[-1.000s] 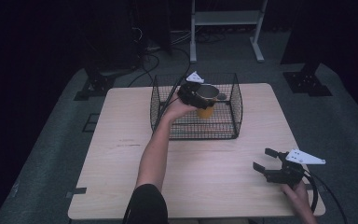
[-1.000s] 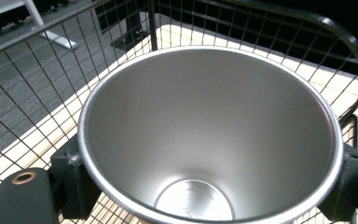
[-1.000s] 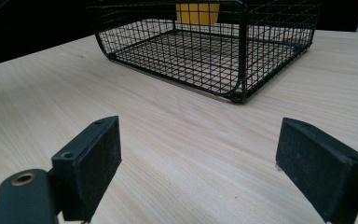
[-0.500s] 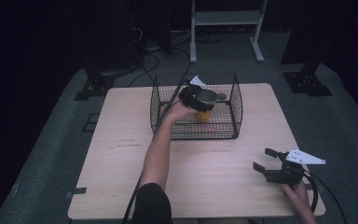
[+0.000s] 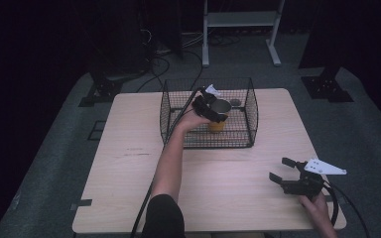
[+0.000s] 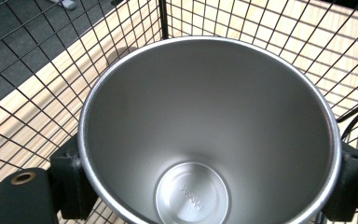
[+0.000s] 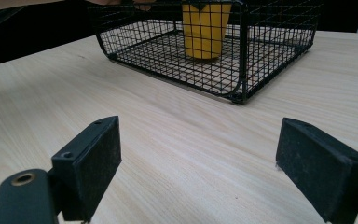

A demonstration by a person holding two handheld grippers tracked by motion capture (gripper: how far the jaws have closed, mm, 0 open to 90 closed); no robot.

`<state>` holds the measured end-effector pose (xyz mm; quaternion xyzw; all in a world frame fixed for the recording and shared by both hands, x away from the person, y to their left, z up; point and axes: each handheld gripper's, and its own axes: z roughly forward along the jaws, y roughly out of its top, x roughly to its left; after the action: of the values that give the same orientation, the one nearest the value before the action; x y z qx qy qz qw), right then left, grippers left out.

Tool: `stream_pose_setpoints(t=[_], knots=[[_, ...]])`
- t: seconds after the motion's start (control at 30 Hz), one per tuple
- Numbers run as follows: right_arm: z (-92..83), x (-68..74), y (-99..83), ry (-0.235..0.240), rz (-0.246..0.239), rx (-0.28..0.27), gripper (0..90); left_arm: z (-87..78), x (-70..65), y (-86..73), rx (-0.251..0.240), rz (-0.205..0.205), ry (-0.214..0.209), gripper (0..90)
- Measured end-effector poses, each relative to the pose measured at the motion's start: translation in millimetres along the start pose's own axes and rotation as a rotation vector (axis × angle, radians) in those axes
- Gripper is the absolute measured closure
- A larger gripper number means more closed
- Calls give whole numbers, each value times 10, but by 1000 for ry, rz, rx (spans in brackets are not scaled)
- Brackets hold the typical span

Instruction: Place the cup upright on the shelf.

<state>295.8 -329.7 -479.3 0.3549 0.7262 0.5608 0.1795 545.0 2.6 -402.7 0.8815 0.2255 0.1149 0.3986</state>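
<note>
A yellow cup [image 5: 217, 125] with a steel inside [image 6: 209, 135] stands upright in the black wire basket [image 5: 251, 101] at the back middle of the table. My left gripper [image 5: 213, 112] reaches into the basket from above and is shut on the cup, one jaw on each side of its rim. In the right gripper view the cup [image 7: 206, 29] has its base at or just above the basket [image 7: 242, 56] floor. Near the table's front right corner, my right gripper [image 5: 281, 169] is open, holds nothing and points toward the basket.
The light wooden table [image 5: 129, 163] has bare room to the left of and in front of the basket. A small dark round spot [image 5: 234, 102] lies at the back of the basket. A white frame [image 5: 240, 20] and dark stands are on the floor behind.
My left gripper has lowered the cup a little deeper into the basket. The right gripper has not moved.
</note>
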Motion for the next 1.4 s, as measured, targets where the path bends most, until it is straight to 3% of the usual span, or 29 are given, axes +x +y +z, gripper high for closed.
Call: stream_pose_setpoints(t=[0.4, 0.67, 1.07, 1.4], knots=[[-1, -1, -1, 1, 1, -1, 130, -13, -3, -14, 14, 12, -1, 130], [-1, -2, -1, 1, 3, -1, 130, -13, -13, -16, 21, 18, 6, 82], [-3, -9, -1, 3, 7, -3, 130, -43, -30, 9, -4, 17, 6, 26], [-8, -18, -2, 1, 15, -9, 130, -131, -28, 54, -53, 21, 14, 22]])
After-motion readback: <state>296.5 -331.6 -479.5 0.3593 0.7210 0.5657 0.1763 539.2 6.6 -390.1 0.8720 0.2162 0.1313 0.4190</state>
